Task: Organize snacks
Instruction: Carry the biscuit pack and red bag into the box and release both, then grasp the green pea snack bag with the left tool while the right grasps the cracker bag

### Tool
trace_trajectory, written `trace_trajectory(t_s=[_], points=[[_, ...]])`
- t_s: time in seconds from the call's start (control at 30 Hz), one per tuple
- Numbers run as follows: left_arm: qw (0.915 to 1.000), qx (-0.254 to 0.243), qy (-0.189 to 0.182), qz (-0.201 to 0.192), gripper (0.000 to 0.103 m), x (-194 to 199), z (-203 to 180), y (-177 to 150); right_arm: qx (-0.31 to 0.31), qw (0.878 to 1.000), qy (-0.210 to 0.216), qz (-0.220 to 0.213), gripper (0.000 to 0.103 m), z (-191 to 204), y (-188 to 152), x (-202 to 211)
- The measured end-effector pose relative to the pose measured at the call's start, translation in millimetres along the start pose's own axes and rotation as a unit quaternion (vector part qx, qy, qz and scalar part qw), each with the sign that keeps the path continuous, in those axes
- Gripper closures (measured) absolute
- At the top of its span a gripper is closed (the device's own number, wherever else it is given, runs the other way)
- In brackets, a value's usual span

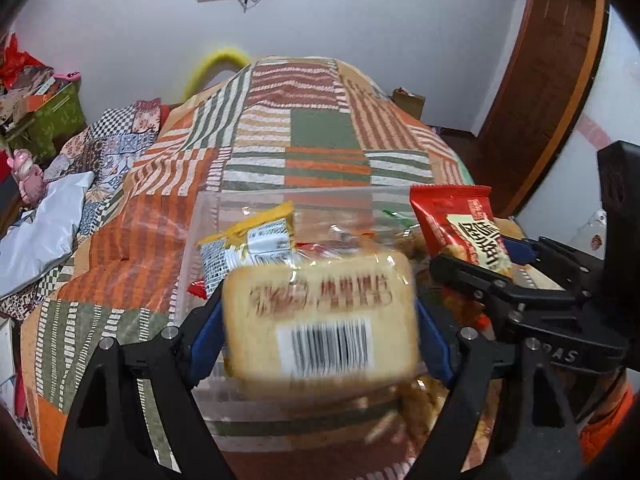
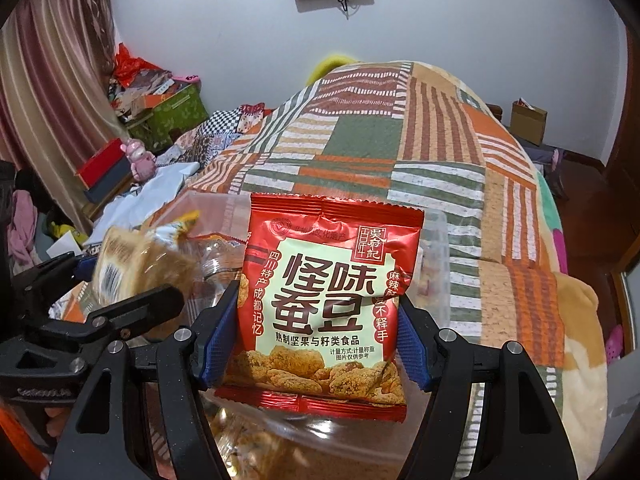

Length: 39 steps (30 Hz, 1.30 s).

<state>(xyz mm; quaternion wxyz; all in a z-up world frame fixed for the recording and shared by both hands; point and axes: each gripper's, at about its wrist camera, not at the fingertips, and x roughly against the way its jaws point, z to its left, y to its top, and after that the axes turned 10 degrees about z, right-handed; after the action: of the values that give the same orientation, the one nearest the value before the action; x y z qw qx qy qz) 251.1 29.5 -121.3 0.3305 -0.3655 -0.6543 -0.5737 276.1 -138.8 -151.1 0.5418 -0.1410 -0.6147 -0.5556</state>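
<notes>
My left gripper [image 1: 318, 334] is shut on a wrapped tan cake [image 1: 320, 304] with a barcode label, blurred, its blue pads [image 1: 206, 332] against both short sides. It hangs over a clear plastic container [image 1: 208, 216] holding several snacks, a yellow packet [image 1: 256, 240] among them. My right gripper [image 2: 316, 340] is shut on a red broad-bean packet [image 2: 332, 272], held upright above the same container [image 2: 438, 240]. In the left wrist view the right gripper [image 1: 486, 260] and its red packet [image 1: 452, 216] sit at the right. The right wrist view shows the left gripper [image 2: 116, 280] and the cake [image 2: 132, 256] at the left.
The container rests on a bed under a striped patchwork blanket [image 1: 304, 136]. A white plastic bag [image 1: 44, 232], a pink toy [image 1: 28, 176] and a green box [image 1: 56, 116] lie at the left. A wooden door [image 1: 552, 92] and a cardboard box [image 2: 528, 120] are at the right.
</notes>
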Motion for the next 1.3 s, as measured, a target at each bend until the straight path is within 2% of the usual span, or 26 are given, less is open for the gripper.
trace_trajectory(t_s=[0.23,0.47,0.73,0.93,1.3], points=[[1.0000,-0.005,0.007,0.001,0.021,-4,3,-1,0.030,0.999,-0.034,0.015,0.034,8,-3,-5],[0.9999,0.004,-0.010,0.009,0.019,2,8,-3,0.020,0.999,-0.024,0.019,0.033,2,-7,5],[0.9999,0.009,-0.011,-0.003,0.018,25,7,-13,0.014,1.000,-0.021,-0.007,0.029,7,-16,31],[1.0000,0.001,-0.005,-0.006,0.015,40,7,-30,0.035,0.999,-0.023,-0.011,0.027,22,-31,46],[0.9998,-0.017,-0.004,0.013,0.015,65,-5,-80,0.046,0.999,-0.025,-0.001,0.026,39,-74,68]])
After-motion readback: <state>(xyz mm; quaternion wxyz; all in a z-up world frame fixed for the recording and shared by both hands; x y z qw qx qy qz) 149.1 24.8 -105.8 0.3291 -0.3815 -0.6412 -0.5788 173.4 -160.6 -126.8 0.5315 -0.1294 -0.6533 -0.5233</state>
